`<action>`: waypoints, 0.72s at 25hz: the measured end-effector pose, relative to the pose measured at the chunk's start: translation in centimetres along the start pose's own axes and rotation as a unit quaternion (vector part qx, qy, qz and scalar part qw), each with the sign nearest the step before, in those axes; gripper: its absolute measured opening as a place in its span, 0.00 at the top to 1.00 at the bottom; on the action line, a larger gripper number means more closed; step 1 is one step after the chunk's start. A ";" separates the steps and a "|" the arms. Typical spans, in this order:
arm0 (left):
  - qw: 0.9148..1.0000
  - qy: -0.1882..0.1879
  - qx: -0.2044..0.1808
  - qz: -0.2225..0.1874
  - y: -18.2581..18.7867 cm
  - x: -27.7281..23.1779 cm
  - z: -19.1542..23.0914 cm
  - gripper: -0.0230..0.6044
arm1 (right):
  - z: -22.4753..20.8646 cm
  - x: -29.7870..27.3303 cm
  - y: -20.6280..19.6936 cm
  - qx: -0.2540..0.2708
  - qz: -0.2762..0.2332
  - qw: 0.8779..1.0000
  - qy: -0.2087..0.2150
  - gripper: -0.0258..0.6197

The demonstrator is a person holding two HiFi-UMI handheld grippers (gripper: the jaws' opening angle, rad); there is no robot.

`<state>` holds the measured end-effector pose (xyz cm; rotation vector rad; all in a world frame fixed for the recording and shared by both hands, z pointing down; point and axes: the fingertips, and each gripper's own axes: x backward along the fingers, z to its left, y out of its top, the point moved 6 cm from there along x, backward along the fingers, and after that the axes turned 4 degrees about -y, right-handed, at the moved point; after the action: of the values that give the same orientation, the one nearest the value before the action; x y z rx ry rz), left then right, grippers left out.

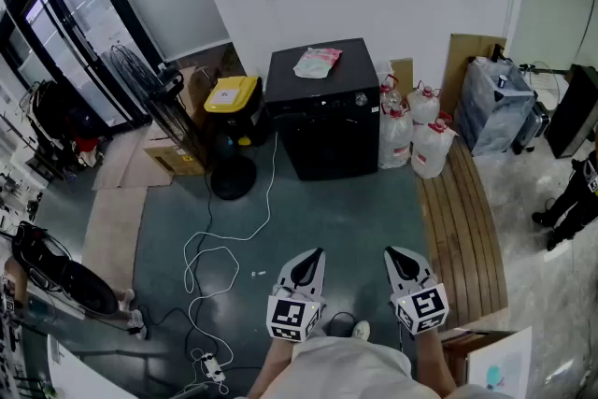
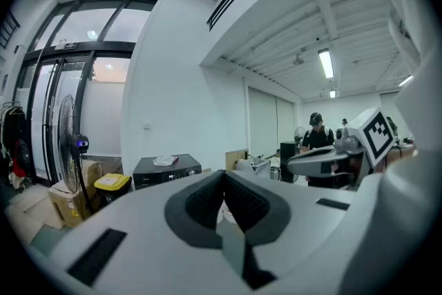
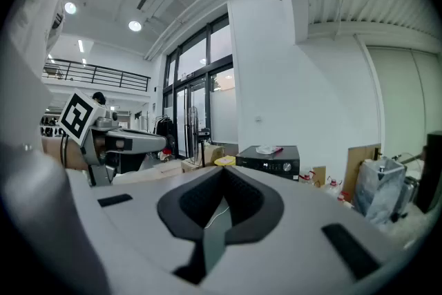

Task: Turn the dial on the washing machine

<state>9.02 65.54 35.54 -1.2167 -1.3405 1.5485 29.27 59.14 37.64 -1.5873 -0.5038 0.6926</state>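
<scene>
At 12 o'clock in the head view: black washing machine (image 1: 322, 112), dial (image 1: 362, 98) at 3 o'clock on its panel. Left tool (image 1: 312, 259) and right tool (image 1: 396, 257), at 6 o'clock, both pressed together, empty.

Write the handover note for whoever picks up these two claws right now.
Left claw: shut, empty.
Right claw: shut, empty, level with the left one.
Washing machine: black, against the far wall, with a packet on its lid. Its dial is at the right end of the control panel.
Both claws are well short of the machine.
Done: nothing yet; the dial is untouched.
Left to do: walk up, open a claw, close it on the dial and turn it. Mind the white cable on the floor.
</scene>
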 end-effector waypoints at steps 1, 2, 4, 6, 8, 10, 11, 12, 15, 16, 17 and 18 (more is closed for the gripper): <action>1.000 0.002 0.003 -0.002 -0.1 -0.2 -0.3 0.94 | -0.5 0.0 -0.4 -0.008 0.000 1.000 -0.002 0.95; 1.000 0.004 0.006 -0.002 -0.2 -0.5 -0.6 0.94 | -1.0 -0.1 -0.6 -0.014 0.001 1.000 -0.004 0.95; 1.000 0.005 0.011 0.002 -0.8 -0.8 -1.0 0.94 | -1.7 -0.4 -1.0 -0.020 0.001 1.000 -0.012 0.95; 1.000 0.003 0.015 0.009 -1.4 -1.1 -1.2 0.94 | -1.9 -0.8 -1.1 -0.013 0.002 1.000 -0.018 0.95; 1.000 0.002 0.018 0.013 -1.7 -1.7 -1.1 0.94 | -2.0 -1.3 -1.0 -0.008 0.002 1.000 -0.016 0.95; 1.000 0.001 0.018 0.013 -1.7 -2.5 -0.8 0.94 | -2.2 -2.1 -1.3 -0.010 0.005 1.000 -0.015 0.95; 1.000 0.000 0.017 0.011 -1.6 -3.0 -0.5 0.94 | -2.3 -2.5 -1.4 -0.010 0.007 1.000 -0.015 0.95; 1.000 -0.002 0.016 0.010 -1.5 -3.5 -0.3 0.94 | -2.4 -3.0 -1.4 -0.009 0.008 1.000 -0.015 0.95; 1.000 -0.006 0.012 0.006 -1.6 -4.7 1.0 0.94 | -2.7 -4.9 -1.5 -0.003 0.010 1.000 -0.016 0.95; 1.000 -0.007 0.011 0.006 -1.8 -5.2 1.6 0.94 | -2.9 -5.5 -1.4 0.001 0.012 1.000 -0.016 0.95; 1.000 -0.007 0.009 0.007 -1.9 -5.7 2.2 0.94 | -3.0 -6.2 -1.3 0.004 0.014 1.000 -0.018 0.95; 1.000 -0.007 0.007 0.008 -2.0 -6.3 2.9 0.94 | -3.2 -6.9 -1.3 0.007 0.017 1.000 -0.019 0.95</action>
<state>7.83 59.13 38.67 -1.2123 -1.3300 1.5771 26.56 52.28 40.07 -1.5753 -0.4995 0.7528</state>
